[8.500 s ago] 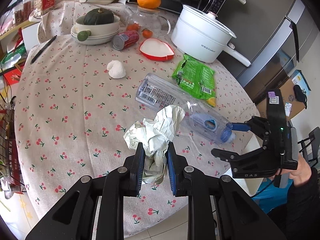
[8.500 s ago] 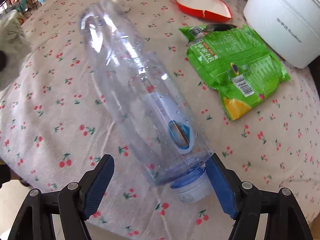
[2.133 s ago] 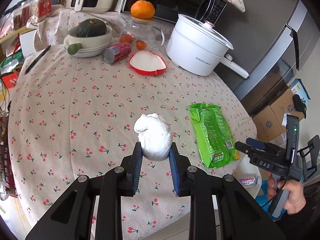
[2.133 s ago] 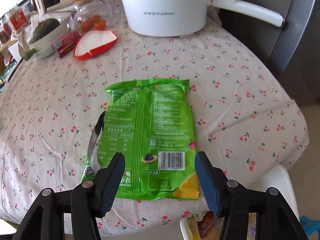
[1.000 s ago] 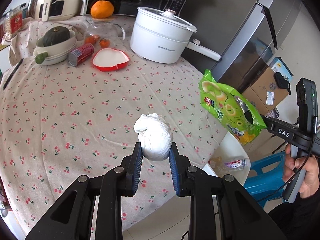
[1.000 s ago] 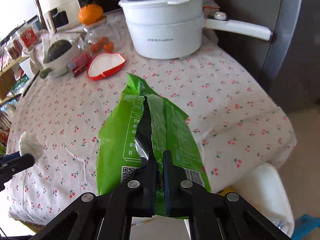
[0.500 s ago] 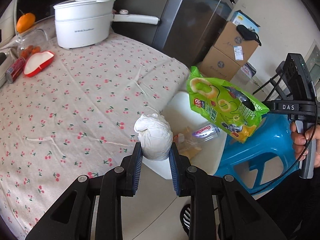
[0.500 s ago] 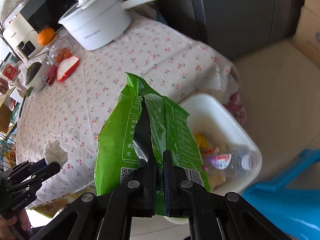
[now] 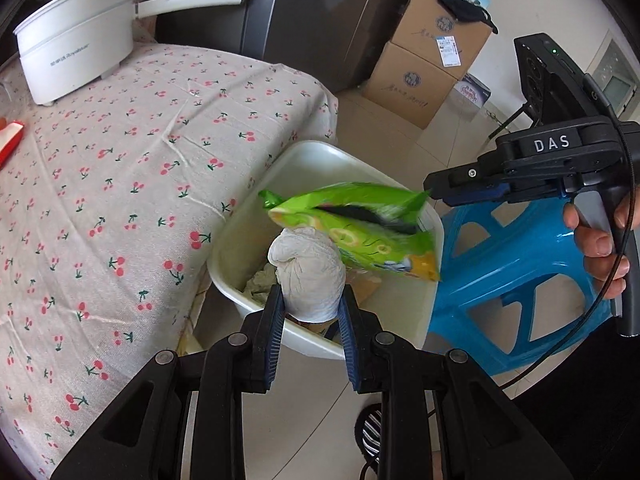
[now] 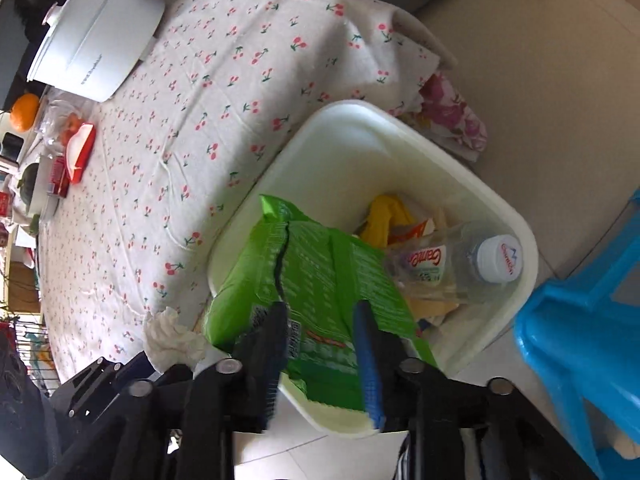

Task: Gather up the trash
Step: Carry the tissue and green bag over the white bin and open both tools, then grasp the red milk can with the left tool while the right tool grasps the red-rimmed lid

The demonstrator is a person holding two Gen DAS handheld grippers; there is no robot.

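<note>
My left gripper (image 9: 311, 304) is shut on a crumpled white tissue wad (image 9: 308, 276) and holds it over the near rim of the white trash bin (image 9: 304, 152). My right gripper (image 10: 322, 320) has its jaws apart; the green snack bag (image 10: 316, 280) lies loose between them over the bin (image 10: 360, 120). In the left wrist view the green bag (image 9: 360, 228) is blurred just below the right gripper (image 9: 452, 196). A clear plastic bottle (image 10: 460, 264) and yellow scraps lie in the bin. The tissue also shows in the right wrist view (image 10: 172, 336).
The bin stands on the floor against the cherry-print table (image 9: 100, 160). A blue plastic stool (image 9: 520, 272) stands right of the bin. A white pot (image 9: 76, 36) sits on the table. Cardboard boxes (image 9: 424, 60) stand by the fridge.
Both grippers have moved from the table to above the bin. My right gripper's jaws have opened and the green bag has come loose over the bin. The left still holds the tissue.
</note>
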